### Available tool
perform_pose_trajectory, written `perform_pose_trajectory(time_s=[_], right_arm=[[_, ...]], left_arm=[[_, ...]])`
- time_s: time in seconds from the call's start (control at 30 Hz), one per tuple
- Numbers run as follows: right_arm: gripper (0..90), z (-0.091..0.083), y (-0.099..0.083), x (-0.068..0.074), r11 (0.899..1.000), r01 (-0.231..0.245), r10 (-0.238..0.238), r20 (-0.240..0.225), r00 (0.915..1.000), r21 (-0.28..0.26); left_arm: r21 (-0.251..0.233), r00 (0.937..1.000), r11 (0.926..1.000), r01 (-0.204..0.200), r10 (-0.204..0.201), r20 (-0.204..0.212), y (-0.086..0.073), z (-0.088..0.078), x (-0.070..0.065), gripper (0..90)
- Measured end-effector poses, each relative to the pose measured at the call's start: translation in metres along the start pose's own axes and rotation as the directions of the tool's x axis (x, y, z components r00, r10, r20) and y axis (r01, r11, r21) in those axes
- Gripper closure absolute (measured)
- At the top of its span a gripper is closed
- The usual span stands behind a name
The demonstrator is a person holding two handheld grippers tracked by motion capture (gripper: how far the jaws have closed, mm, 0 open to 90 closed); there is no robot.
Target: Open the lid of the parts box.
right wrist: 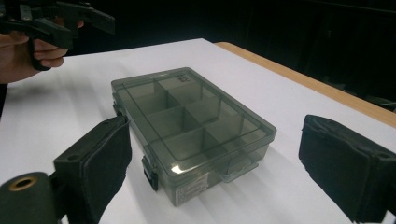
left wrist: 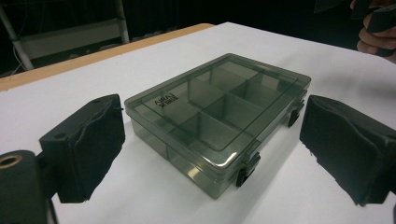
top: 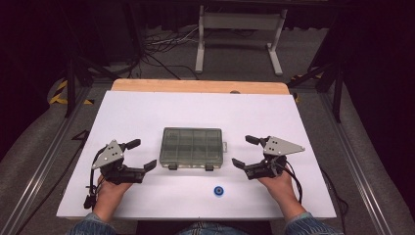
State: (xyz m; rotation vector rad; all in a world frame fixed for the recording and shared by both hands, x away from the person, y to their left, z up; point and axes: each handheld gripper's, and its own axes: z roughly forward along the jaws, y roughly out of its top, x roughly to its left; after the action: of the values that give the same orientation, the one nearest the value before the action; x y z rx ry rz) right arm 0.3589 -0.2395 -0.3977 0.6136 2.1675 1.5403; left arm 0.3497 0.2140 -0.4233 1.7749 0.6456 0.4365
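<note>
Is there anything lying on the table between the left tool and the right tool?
Yes. In the high view, the closed grey compartment box lies between the left tool and the right tool, both open. The blue ring sits nearer the person.

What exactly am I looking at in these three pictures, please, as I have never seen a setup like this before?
There is no robot here. A person sits at a white table and holds a hand-operated two-jaw tool in each hand: the left gripper and the right gripper. One picture is taken from a fixed camera above the table. The other two come from small cameras riding on each gripper, looking out between its black padded jaws. On the table lies a closed, smoky see-through compartment box with two latches facing the person, and nearer the person a small blue round object. Both grippers are open and hold nothing.
</note>
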Motion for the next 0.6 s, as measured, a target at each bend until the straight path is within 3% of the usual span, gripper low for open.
perform_pose_trajectory(time_s=[0.27,0.43,0.6], right_arm=[[8.9,0.010,0.004,0.004,1.000,0.026,-0.026,-0.004,0.9997,0.006],[21.4,0.016,0.003,0.007,0.998,0.042,-0.041,-0.012,0.9991,0.046],[29.0,0.024,-0.003,0.007,0.992,0.021,-0.017,-0.036,0.9992,0.124]], left_arm=[[-0.005,1.0000,1.0000,0.001,-0.001,-0.007,0.003,0.003,0.002,7.1],[0.028,1.0000,0.9996,-0.003,0.003,-0.007,0.002,0.006,0.003,8.0],[0.086,0.9995,0.9958,-0.031,0.030,0.013,-0.004,0.013,0.003,10.4]])
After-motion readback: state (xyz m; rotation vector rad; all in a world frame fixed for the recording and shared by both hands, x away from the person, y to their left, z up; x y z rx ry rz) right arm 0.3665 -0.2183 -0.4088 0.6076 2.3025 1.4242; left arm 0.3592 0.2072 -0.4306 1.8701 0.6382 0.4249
